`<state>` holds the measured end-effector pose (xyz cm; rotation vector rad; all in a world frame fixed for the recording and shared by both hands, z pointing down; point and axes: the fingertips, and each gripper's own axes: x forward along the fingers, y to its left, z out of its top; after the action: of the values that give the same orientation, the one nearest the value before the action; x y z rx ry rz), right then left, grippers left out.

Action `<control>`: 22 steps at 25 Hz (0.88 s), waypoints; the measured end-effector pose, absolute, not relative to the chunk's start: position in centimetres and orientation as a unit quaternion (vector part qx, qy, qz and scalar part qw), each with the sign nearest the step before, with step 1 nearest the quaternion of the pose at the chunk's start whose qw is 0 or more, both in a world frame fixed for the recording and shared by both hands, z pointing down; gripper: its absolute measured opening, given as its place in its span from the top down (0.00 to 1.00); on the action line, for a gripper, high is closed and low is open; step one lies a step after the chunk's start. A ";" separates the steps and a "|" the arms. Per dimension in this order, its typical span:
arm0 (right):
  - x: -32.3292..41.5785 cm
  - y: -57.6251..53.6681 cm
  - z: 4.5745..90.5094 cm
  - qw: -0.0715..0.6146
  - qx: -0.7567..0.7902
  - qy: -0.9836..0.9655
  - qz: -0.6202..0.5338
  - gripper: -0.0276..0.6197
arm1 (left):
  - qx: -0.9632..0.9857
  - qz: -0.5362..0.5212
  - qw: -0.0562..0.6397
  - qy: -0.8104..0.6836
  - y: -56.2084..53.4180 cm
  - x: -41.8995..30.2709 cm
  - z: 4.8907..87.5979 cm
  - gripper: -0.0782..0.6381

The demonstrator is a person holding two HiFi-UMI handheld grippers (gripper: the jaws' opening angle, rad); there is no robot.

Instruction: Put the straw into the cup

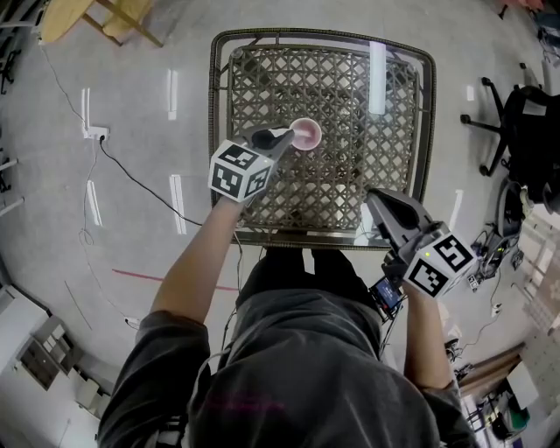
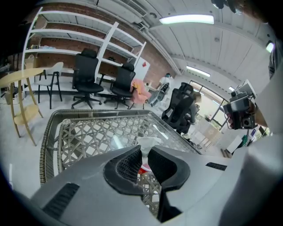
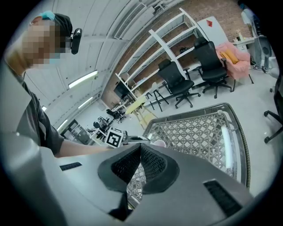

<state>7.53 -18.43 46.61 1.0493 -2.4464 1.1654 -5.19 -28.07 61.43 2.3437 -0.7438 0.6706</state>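
A pink cup [image 1: 305,134] stands on the glass-topped wicker table [image 1: 398,114], left of its middle. My left gripper [image 1: 282,136] hovers at the cup's left rim, its jaws shut on a thin white straw [image 2: 143,153] that stands upright between the pads, with its flared top [image 2: 148,141] poking above them. A bit of the reddish cup [image 2: 144,169] shows just below the left gripper [image 2: 144,155]. My right gripper [image 1: 378,201] hangs over the table's near right corner, shut and holding nothing. From the right gripper [image 3: 140,151] view the cup [image 3: 159,143] is far ahead.
Black office chairs [image 2: 86,77] and white shelving [image 2: 75,35] stand beyond the table. A wooden chair [image 1: 83,17] is at the far left, and a cable with a power strip [image 1: 96,134] lies on the floor to the left. Another chair base [image 1: 494,122] is on the right.
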 end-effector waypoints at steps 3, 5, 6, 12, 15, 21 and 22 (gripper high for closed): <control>7.9 -18.4 46.8 0.119 0.361 -0.834 0.401 0.94 | 0.878 0.254 0.294 -0.278 -28.1 -5.0 61.8 0.82; 8.0 -18.4 47.0 0.119 0.361 -0.833 0.401 0.94 | 0.878 0.254 0.296 -0.278 -28.2 -5.0 62.0 0.82; 8.0 -18.5 47.1 0.119 0.361 -0.833 0.401 0.94 | 0.878 0.254 0.296 -0.278 -28.3 -5.0 62.0 0.82; 7.7 -18.7 47.1 0.118 0.358 -0.834 0.402 0.94 | 0.877 0.254 0.300 -0.276 -28.3 -4.8 62.2 0.82; 7.6 -18.9 47.1 0.118 0.356 -0.835 0.402 0.94 | 0.876 0.254 0.303 -0.277 -28.4 -4.9 62.3 0.82; 7.5 -19.2 47.1 0.119 0.355 -0.836 0.401 0.94 | 0.872 0.253 0.312 -0.278 -28.5 -5.3 62.7 0.82; 7.5 -19.2 47.1 0.120 0.355 -0.836 0.401 0.94 | 0.872 0.253 0.313 -0.278 -28.4 -5.3 62.7 0.82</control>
<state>7.46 -19.17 47.08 1.0366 -2.4436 1.1714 -5.33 -28.41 62.70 2.3005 -0.7326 0.6671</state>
